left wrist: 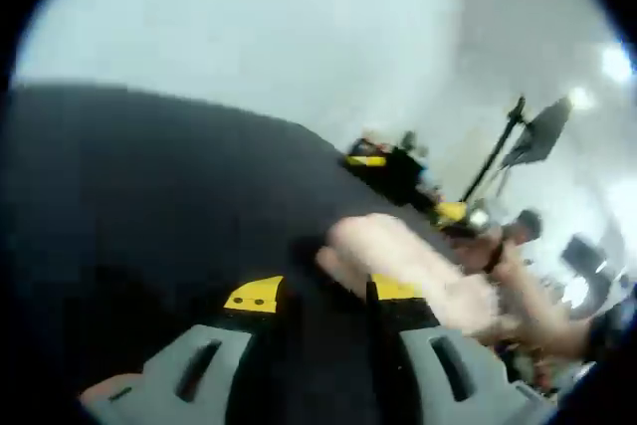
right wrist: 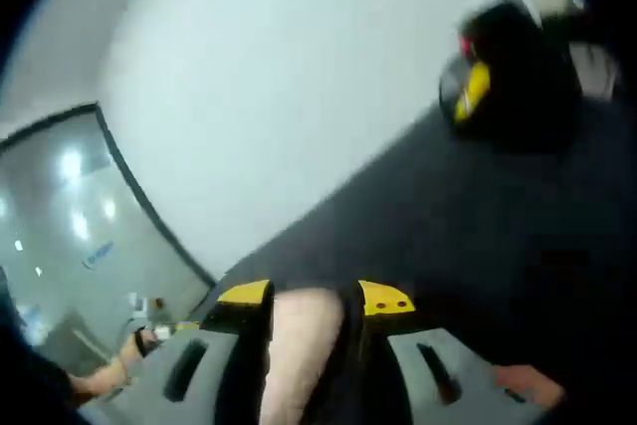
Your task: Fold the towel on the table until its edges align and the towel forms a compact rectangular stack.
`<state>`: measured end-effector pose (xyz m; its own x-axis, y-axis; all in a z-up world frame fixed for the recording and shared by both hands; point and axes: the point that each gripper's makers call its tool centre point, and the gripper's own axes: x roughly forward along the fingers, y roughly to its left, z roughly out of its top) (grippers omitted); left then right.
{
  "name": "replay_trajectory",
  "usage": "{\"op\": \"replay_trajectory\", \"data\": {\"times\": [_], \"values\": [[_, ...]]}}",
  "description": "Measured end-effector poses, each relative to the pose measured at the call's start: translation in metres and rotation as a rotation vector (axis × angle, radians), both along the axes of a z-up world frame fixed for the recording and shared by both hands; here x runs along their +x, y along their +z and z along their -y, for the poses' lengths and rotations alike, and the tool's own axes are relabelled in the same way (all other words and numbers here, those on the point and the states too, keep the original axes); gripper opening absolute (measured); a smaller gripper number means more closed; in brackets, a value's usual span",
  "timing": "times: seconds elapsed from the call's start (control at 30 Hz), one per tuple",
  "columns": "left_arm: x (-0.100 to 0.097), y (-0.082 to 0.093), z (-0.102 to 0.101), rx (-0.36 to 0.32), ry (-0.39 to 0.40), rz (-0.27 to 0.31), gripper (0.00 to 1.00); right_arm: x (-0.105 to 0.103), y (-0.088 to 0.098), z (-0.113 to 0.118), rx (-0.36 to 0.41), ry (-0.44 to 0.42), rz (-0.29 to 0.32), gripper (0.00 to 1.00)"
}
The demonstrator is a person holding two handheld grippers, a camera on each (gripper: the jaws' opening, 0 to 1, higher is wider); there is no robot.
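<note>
The left hand-held gripper (left wrist: 323, 298) is clamped on a pale pink fold of the towel (left wrist: 398, 261) above the dark surface (left wrist: 149, 206), and the right hand-held gripper (right wrist: 314, 298) likewise pinches a strip of that towel between its yellow-tipped jaws. Beyond the surface's far edge, the left gripper view shows a black stand (left wrist: 495, 151) and blurred black-and-yellow gear (left wrist: 393, 168). The right gripper view instead shows a pale wall (right wrist: 279, 97), a glass partition (right wrist: 70, 206) and the other black-and-yellow gripper at upper right.
</note>
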<state>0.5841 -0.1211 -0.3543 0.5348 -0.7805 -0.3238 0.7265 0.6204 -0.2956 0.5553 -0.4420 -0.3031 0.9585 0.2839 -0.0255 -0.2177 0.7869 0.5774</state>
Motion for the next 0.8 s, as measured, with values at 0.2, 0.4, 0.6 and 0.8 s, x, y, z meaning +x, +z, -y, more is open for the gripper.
{"op": "replay_trajectory", "data": {"times": [0.2, 0.4, 0.6, 0.8], "values": [[0.064, 0.013, -0.017, -0.002, 0.108, 0.298, 0.32, 0.059, -0.014, -0.013, -0.447, 0.013, 0.132, 0.3], [0.123, -0.015, -0.045, 0.189, 0.151, 0.477, 0.26, 0.095, -0.029, -0.039, -0.678, 0.05, 0.31, 0.28], [0.126, -0.028, -0.064, 0.178, 0.203, 0.373, 0.22, 0.099, -0.095, 0.017, -0.912, -0.042, -0.06, 0.24], [0.132, -0.041, -0.059, 0.266, 0.189, 0.372, 0.2, 0.107, -0.08, 0.035, -0.971, -0.188, 0.014, 0.35]]}}
